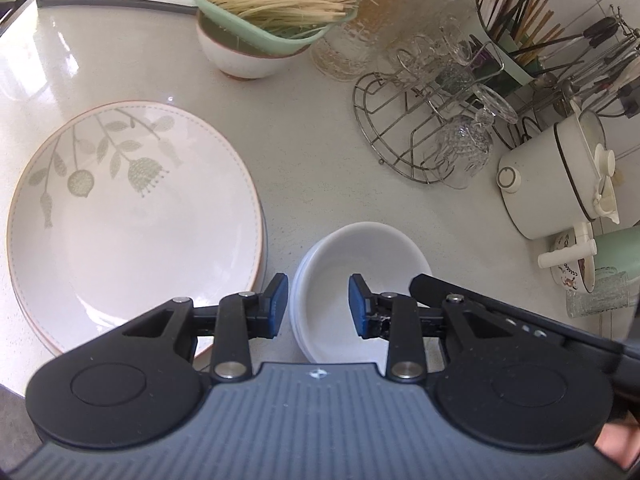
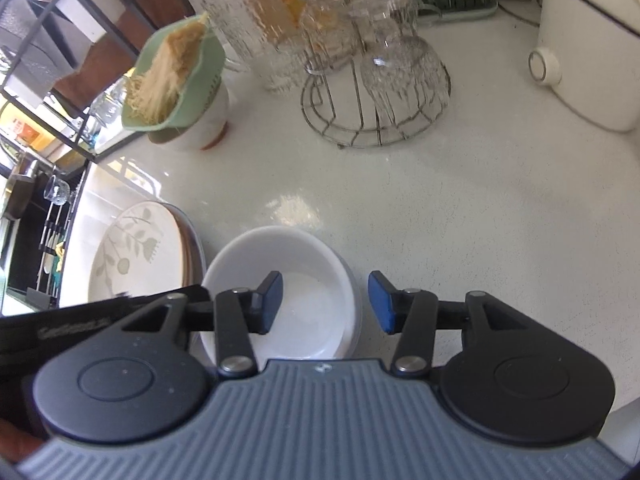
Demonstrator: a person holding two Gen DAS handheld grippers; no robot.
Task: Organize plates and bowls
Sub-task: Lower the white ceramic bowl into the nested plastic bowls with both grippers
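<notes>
A stack of white bowls point(image 1: 360, 264) sits on the pale counter point(image 1: 312, 152), just right of a stack of large plates; the top plate point(image 1: 132, 216) has a grey leaf pattern. My left gripper point(image 1: 318, 306) is open, its pads straddling the bowls' left rim without pressing on it. In the right wrist view the same bowls point(image 2: 304, 280) lie under my right gripper point(image 2: 325, 304), open across their right rim, one pad inside the bowl and one outside. The leaf plate point(image 2: 136, 256) shows at left there.
A green colander of noodles point(image 1: 272, 0) rests on a white bowl at the back. A wire rack of upturned glasses point(image 1: 424, 120), a white lidded pot point(image 1: 560, 172), a utensil holder point(image 1: 512, 20) and a mug point(image 1: 616, 252) crowd the right side.
</notes>
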